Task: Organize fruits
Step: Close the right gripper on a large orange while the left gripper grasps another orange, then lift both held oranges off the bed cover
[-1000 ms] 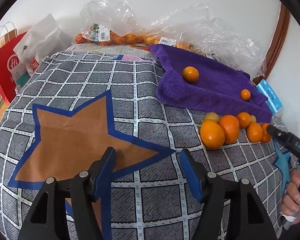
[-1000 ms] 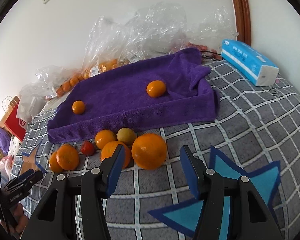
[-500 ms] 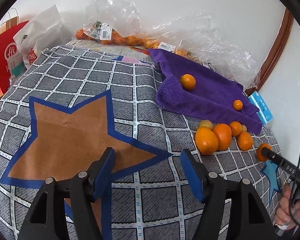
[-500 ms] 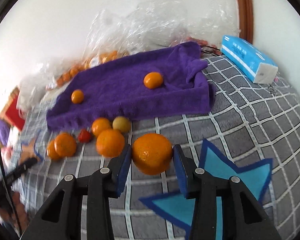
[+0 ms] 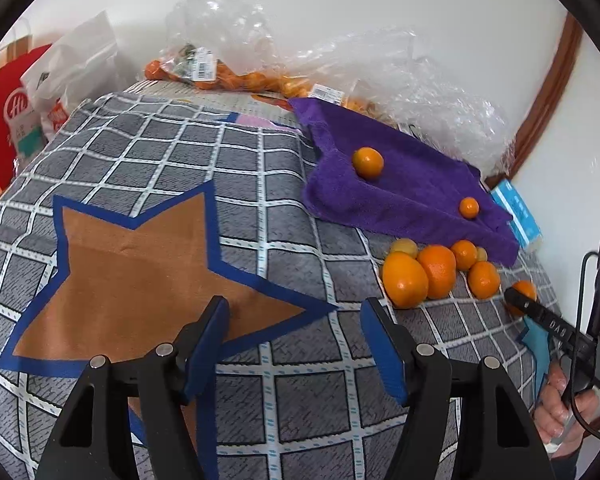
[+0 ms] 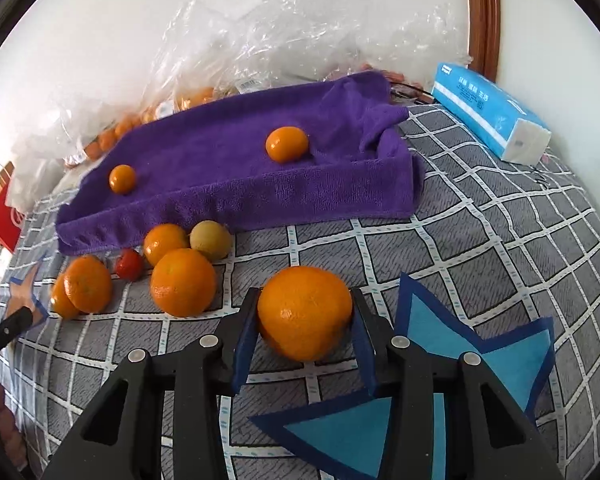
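Note:
My right gripper [image 6: 305,316] is shut on a large orange [image 6: 305,312] and holds it just above the checked cloth. It also shows in the left wrist view [image 5: 523,292], held by the right gripper's fingers [image 5: 518,299]. A purple towel [image 6: 236,168] carries two small oranges [image 6: 287,144] [image 6: 122,179]. In front of it lies a cluster of oranges [image 6: 182,282], a yellowish fruit [image 6: 211,240] and a small red fruit [image 6: 129,264]. My left gripper [image 5: 296,332] is open and empty over the brown star [image 5: 140,276], left of the cluster [image 5: 406,280].
Clear plastic bags with more oranges [image 5: 236,76] lie against the back wall. A blue tissue pack [image 6: 492,114] sits right of the towel. A red paper bag [image 5: 4,112] and a white bag [image 5: 72,72] stand at the far left.
My right gripper moved in around the large orange, shut on it and drew it away from the cluster. My left gripper stayed open and drifted slightly.

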`<action>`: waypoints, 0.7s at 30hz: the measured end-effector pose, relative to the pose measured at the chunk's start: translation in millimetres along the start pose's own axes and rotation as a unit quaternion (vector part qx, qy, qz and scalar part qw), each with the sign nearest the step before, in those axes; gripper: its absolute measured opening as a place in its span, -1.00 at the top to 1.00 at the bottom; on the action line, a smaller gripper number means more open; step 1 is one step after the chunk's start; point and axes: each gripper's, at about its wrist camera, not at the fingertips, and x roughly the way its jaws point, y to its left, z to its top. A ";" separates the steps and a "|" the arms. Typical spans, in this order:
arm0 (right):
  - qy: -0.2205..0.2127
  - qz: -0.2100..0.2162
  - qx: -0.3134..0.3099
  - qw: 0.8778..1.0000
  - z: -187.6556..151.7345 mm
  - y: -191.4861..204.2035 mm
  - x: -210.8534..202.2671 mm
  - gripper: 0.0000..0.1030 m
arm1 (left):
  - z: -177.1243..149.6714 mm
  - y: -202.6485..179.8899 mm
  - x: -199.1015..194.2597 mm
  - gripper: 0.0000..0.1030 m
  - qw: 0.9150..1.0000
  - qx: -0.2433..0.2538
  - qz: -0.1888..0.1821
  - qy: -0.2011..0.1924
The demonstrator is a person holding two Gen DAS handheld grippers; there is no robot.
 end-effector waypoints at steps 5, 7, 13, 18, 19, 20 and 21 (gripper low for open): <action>-0.017 -0.016 -0.018 1.000 -3.6 2.9 -10.8 0.18 | 4.5 -37.8 -2.0 -0.21 0.999 0.036 -0.040 -0.001; -0.018 -0.022 -0.026 0.999 -4.7 4.3 -11.9 0.17 | 7.1 -50.6 1.6 -0.17 0.998 0.053 -0.040 -0.002; -0.014 -0.002 -0.024 1.000 -4.5 2.1 -11.1 0.17 | 14.9 -61.2 23.4 0.25 0.998 0.041 -0.044 0.011; -0.022 0.007 -0.006 1.000 -3.7 -4.9 -13.0 0.18 | 17.3 -62.9 35.7 0.40 0.997 0.027 -0.065 0.036; -0.023 0.007 -0.002 1.000 -3.7 -6.1 -13.3 0.18 | 16.3 -63.3 35.3 0.40 0.997 0.028 -0.064 0.034; -0.024 0.007 0.002 1.000 -3.7 -7.3 -13.3 0.17 | 16.2 -63.3 35.2 0.41 0.997 0.028 -0.064 0.034; -0.025 0.007 0.006 1.000 -3.7 -8.6 -13.4 0.17 | 16.3 -61.7 34.2 0.41 0.997 0.023 -0.065 0.036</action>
